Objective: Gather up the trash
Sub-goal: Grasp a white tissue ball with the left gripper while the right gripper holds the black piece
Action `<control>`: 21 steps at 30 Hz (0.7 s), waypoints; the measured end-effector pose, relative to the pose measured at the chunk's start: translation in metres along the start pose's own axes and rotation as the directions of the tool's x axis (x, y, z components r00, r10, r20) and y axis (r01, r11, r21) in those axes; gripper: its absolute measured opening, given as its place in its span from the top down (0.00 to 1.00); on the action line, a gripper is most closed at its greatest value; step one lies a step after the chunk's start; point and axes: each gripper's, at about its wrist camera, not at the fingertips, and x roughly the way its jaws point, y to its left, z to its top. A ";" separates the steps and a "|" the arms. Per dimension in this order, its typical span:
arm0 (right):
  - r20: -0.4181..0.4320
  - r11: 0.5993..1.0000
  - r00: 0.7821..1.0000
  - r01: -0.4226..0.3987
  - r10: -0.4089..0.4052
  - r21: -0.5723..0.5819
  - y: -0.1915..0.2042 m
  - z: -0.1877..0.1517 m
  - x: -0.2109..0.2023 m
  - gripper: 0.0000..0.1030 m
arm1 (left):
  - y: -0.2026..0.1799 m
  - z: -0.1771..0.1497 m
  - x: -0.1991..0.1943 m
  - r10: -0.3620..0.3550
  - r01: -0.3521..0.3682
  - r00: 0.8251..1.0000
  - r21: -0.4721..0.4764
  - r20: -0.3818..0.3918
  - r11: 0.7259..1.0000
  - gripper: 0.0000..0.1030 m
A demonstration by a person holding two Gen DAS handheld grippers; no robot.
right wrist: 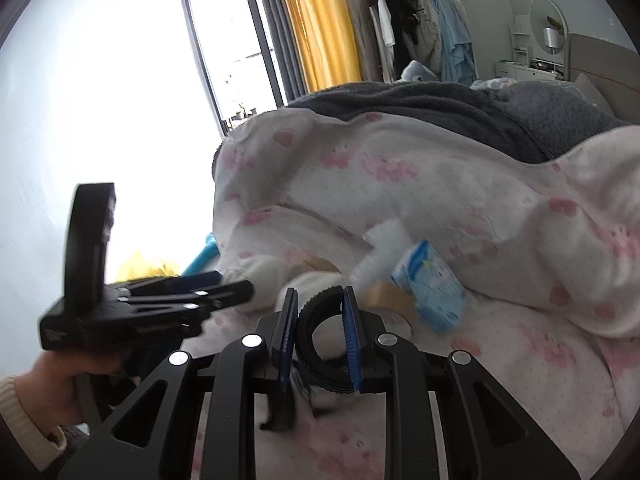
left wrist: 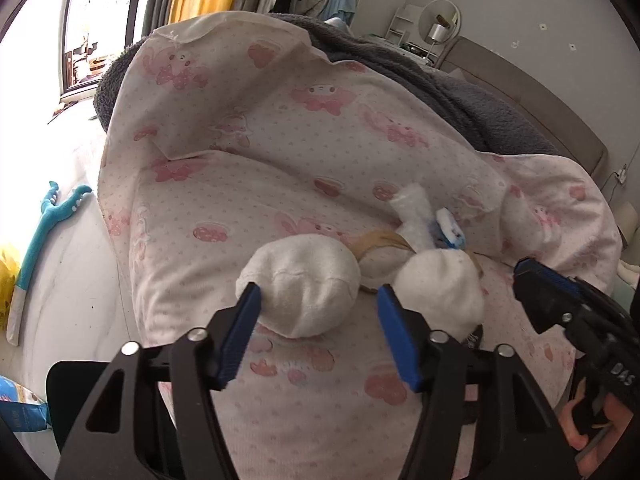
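Observation:
Trash lies in a dip of the pink-patterned quilt (left wrist: 248, 152). A white wad (left wrist: 304, 288) sits between the blue pads of my left gripper (left wrist: 318, 300). The left pad touches it and the right pad stands clear, so the gripper is open. A second white wad (left wrist: 440, 292), a beige tape roll (left wrist: 384, 242), a crumpled white wrapper (left wrist: 414, 208) and a blue-and-white packet (right wrist: 430, 284) lie just beyond. My right gripper (right wrist: 320, 298) is shut on a black ribbed ring (right wrist: 320, 336) and hangs slightly above the quilt. Its tip (left wrist: 524, 270) shows at the right in the left wrist view.
A grey fleece blanket (left wrist: 472, 92) is piled behind the quilt. A teal toy (left wrist: 44, 224) and a yellow bag (left wrist: 8, 268) lie on the white sheet at left. A window (right wrist: 224, 48), a yellow curtain and a clothes rack (right wrist: 416, 24) stand beyond. A hand (right wrist: 60, 380) holds the left gripper.

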 end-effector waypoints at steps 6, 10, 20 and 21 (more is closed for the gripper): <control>-0.009 1.000 1.000 -0.026 0.026 -0.005 0.009 0.010 0.012 0.78 | 0.005 0.004 0.007 0.009 -0.010 1.000 -0.015 -0.014 1.000 0.55; -0.009 0.999 0.999 -0.034 0.033 -0.023 0.017 0.014 0.016 0.78 | 0.009 0.006 0.006 -0.005 0.004 1.000 -0.024 -0.009 1.000 0.64; 0.014 0.995 0.996 -0.087 0.088 -0.044 0.053 0.023 0.015 0.78 | 0.028 0.004 -0.030 0.041 -0.041 0.998 -0.006 0.047 0.999 0.88; 0.018 0.995 0.996 -0.092 0.093 -0.048 0.058 0.024 0.016 0.78 | 0.031 0.003 -0.033 0.028 -0.027 0.999 -0.014 0.046 1.000 0.89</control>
